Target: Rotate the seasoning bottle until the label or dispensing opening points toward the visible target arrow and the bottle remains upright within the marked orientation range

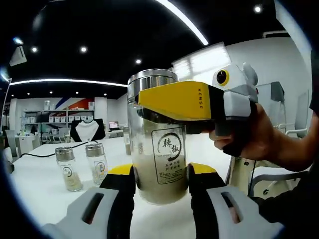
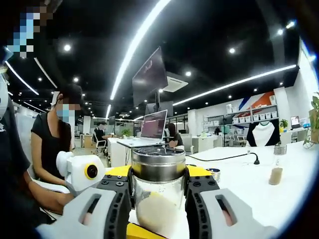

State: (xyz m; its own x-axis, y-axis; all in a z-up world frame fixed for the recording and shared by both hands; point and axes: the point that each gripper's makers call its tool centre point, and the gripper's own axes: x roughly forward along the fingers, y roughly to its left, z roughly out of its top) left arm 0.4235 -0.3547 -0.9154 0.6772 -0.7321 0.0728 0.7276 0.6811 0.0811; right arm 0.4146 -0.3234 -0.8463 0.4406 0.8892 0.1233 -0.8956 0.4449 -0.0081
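While upright, bottle (image 1: pixel 158 149) btwn both grippers (image 1: pixel 160 191).

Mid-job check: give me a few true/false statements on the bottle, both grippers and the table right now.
1. The seasoning bottle stands upright on the white table. True.
2. The left gripper holds the bottle near its base. True.
3. The right gripper hangs open away from the bottle. False: its jaws clamp the bottle just under the metal cap.
4. The bottle's label faces the left gripper view. True.
5. Four small jars stand on the table. False: two small jars stand there.
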